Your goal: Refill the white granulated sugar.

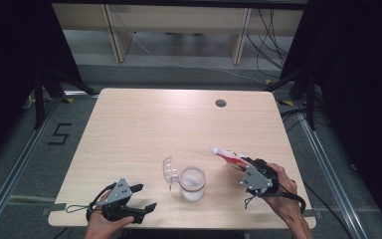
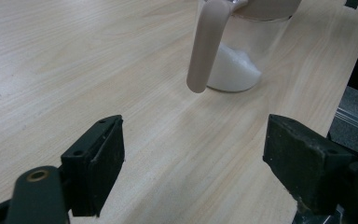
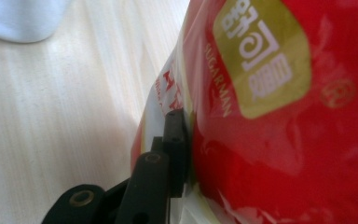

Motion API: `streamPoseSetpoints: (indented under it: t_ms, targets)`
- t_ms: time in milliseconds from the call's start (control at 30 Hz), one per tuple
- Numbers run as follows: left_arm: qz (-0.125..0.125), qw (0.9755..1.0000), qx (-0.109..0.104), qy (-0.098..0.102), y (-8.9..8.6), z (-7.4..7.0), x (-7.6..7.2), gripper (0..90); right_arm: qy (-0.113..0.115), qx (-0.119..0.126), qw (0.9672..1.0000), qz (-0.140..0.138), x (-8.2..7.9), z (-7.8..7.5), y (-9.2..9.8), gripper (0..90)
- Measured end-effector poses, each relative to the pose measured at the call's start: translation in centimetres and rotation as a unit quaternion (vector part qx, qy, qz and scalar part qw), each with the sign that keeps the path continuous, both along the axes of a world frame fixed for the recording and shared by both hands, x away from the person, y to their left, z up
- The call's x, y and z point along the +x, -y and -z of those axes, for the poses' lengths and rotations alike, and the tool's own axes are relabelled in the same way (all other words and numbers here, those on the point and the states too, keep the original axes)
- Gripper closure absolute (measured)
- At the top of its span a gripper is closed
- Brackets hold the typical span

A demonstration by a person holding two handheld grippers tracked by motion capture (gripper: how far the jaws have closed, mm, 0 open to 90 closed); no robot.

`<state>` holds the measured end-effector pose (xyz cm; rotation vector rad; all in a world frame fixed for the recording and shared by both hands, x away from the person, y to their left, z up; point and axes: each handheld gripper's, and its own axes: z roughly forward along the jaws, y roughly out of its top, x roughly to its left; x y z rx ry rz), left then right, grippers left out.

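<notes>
Sugar bag (image 1: 229,158): red and white packet, clamped in the right gripper (image 1: 246,168), its free end reaching past the jaws toward the far left, tilted over the table (image 1: 144,119).
Right gripper: jaws pressed onto the sugar bag; in the right gripper view one black jaw lies flat against the packet's red face (image 3: 284,116).
Glass jar (image 1: 192,183): just left of the right gripper, upright, white sugar heaped in its bottom.
Jar lid (image 1: 170,170): clear, hinged open, leaning off the jar's left rim.
Left gripper (image 1: 142,197): jaws spread wide, nothing between them, near the table's front edge; the jar stands ahead of its jaws.
Latch (image 2: 208,44): pale bar hanging down the jar's side.
</notes>
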<state>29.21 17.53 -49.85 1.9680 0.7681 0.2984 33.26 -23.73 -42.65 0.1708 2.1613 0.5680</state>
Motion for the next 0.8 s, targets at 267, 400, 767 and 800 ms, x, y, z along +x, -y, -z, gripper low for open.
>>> streamPoseSetpoints:
  t_ms: [267, 400, 767, 800]
  targets:
    - [-0.008, 0.9999, -0.01, -0.01, 0.2, 0.0, -0.2, 20.0, -0.029, 0.07, 0.9965, 0.036, 0.7, 0.3, 1.8, 77.1]
    - [-0.007, 0.9999, -0.013, -0.007, 0.2, 0.0, -0.1, 20.1, -0.041, 0.084, 0.9946, 0.045, 0.8, 0.6, 2.2, 77.3]
    - [-0.009, 0.9998, -0.014, -0.01, 0.2, 0.0, -0.2, 20.1, -0.067, 0.168, 0.9795, 0.089, 1.2, 1.0, 3.8, 77.6]
    - [-0.009, 0.9998, -0.014, -0.01, 0.2, 0.0, -0.2, 20.0, -0.064, 0.177, 0.9776, 0.094, 1.3, 1.1, 3.9, 77.6]
